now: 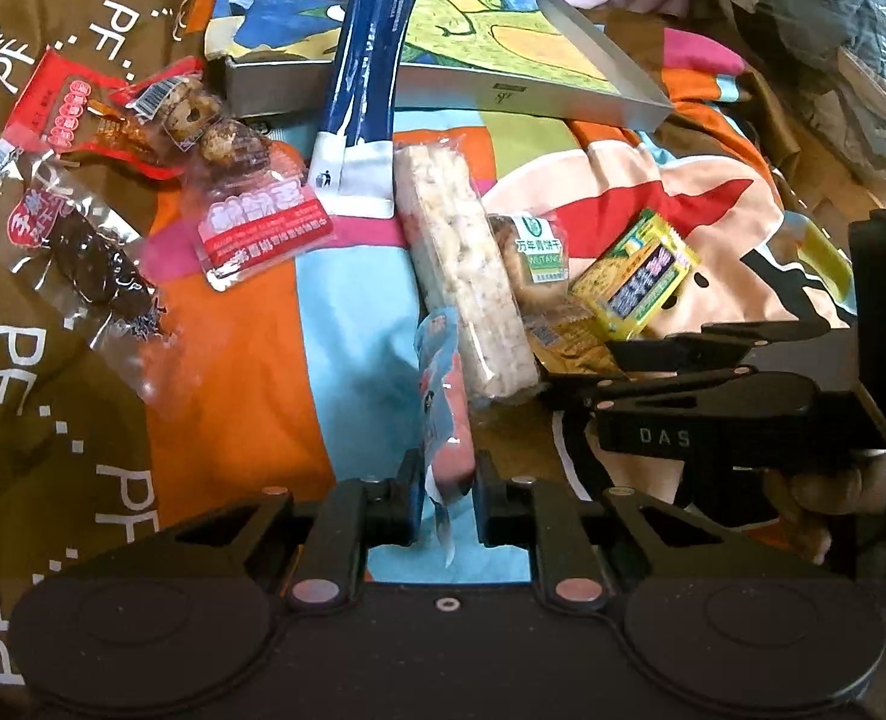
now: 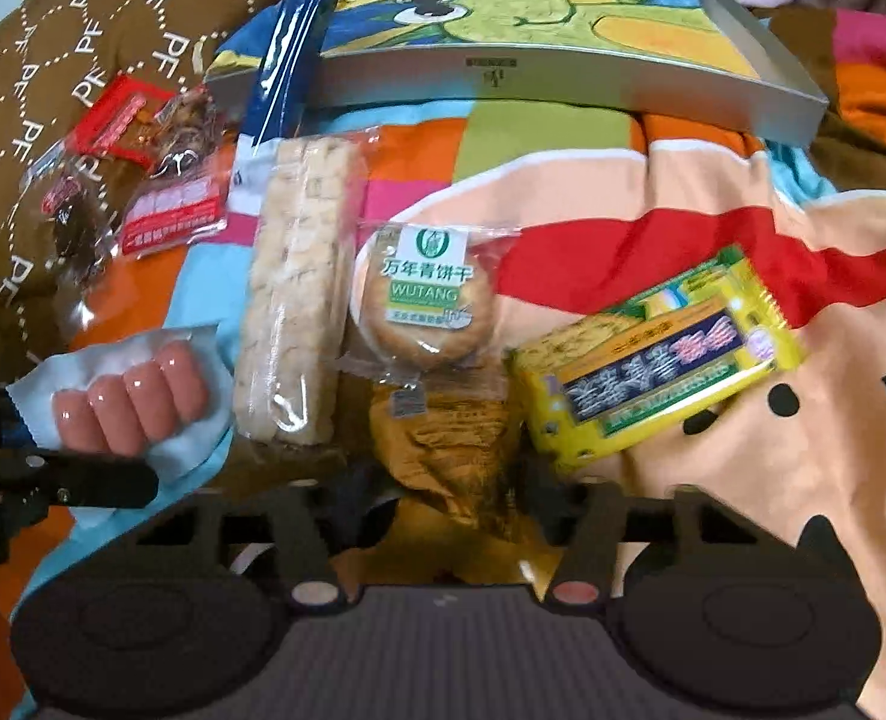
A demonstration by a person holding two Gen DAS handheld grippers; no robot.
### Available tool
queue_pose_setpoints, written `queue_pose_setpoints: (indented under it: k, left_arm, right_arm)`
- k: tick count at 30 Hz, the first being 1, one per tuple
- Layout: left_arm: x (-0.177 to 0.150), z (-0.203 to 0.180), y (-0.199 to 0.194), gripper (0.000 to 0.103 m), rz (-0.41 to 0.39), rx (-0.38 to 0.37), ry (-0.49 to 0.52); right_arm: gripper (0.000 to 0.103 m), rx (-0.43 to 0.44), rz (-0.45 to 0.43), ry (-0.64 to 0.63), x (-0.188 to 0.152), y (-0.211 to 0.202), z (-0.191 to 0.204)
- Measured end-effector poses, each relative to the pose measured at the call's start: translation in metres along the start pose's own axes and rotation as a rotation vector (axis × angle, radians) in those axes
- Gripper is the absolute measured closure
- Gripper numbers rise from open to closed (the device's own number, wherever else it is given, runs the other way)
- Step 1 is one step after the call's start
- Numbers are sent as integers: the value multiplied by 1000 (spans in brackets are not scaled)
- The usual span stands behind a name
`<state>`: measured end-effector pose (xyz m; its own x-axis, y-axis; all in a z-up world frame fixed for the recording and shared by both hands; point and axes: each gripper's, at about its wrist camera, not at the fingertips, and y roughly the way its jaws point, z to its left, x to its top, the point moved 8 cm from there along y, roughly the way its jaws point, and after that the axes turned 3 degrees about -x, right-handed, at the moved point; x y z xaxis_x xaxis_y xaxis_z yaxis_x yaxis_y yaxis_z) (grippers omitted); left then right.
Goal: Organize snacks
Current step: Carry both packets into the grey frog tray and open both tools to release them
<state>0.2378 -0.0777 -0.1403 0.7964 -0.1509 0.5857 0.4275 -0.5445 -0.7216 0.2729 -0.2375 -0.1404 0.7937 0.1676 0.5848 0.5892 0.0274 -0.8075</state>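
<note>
Clamped between the pads of the left gripper (image 1: pixel 448 483) is a pack of pink sausages (image 2: pixel 134 399), held edge-on over the bedspread (image 1: pixel 245 324); in the right wrist view the same pack is seen flat, four links in a clear wrapper.

The right gripper (image 2: pixel 461 504) is seen with its jaws apart around a crumpled yellow-brown packet (image 2: pixel 443 438). Whether the pads touch that packet cannot be told, the view being blurred.

A long puffed-rice bar (image 1: pixel 464 276) is laid just beside the sausages. A round biscuit pack (image 2: pixel 422 306) with a green label is set against the bar. A yellow cracker pack (image 2: pixel 653 372) is noted to the right of it.

Two blue stick sachets (image 1: pixel 371 72) are propped on the rim of a shallow grey box (image 1: pixel 533 99). Red-labelled snack packs (image 1: pixel 161 138) are scattered at far left.
</note>
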Motion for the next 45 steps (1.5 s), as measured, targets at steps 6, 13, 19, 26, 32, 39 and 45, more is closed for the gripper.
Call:
queue_pose_setpoints:
  k: [6, 13, 19, 26, 32, 39, 45]
  left_arm:
    - [2, -5, -5, 86, -15, -14, -1]
    - [4, -11, -14, 87, -49, -11, 8]
    - [10, -15, -27, 87, -125, 20, 47]
    - [18, -25, -41, 87, -215, 33, 89]
    - [34, -28, -50, 87, -277, 47, 91]
    - [90, -47, -44, 87, -365, 51, 116]
    - [156, -57, -13, 87, -424, 64, 75]
  right_arm:
    - [56, -34, 7, -82, -6, -11, 11]
    - [56, -218, -121, -400, -21, -43, 42]
    - [56, -292, -206, -483, -12, -51, 52]
    - [56, -362, -313, -519, -4, -65, 54]
    - [55, -431, -430, -559, 13, -73, 57]
    - [55, -481, -586, -477, 63, -72, 32]
    - [55, -474, -652, -321, 110, -56, -10]
